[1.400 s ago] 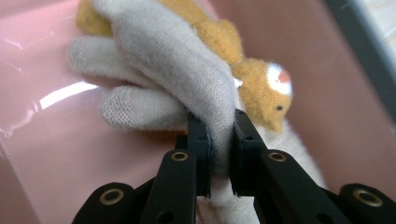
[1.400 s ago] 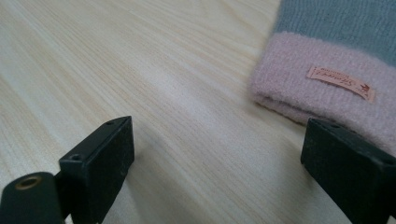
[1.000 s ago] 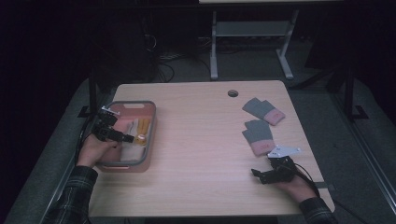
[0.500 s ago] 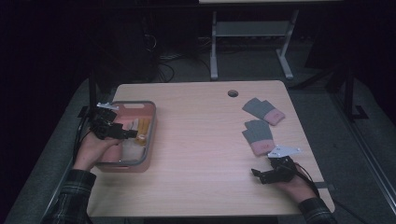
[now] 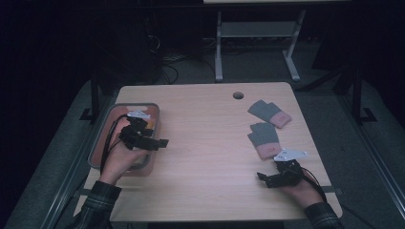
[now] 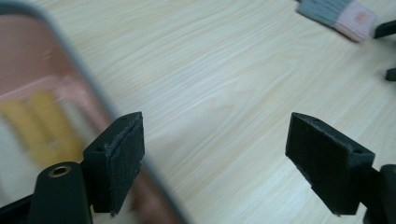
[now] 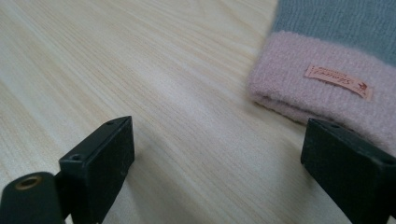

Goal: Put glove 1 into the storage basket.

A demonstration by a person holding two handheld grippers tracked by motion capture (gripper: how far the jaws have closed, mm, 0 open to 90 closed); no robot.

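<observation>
Dark surroundings frame the wooden table (image 5: pixel 205 143) in the high view, where two grey gloves with pink cuffs are counted: the far glove (image 5: pixel 269 113) and the near glove (image 5: pixel 264 139), both lying at the right. One grey-rimmed tray (image 5: pixel 102 131) is seen at the left edge. The left gripper (image 5: pixel 160 142), held over the tray a second ago, is now seen past its right rim, over bare wood. The right gripper (image 5: pixel 260 178) is unmoved, just beside the near glove.

In the left gripper view, the jaws are spread with nothing between them, having just been opening.

In the right gripper view, the jaws are spread wide and nothing is pinched.
</observation>
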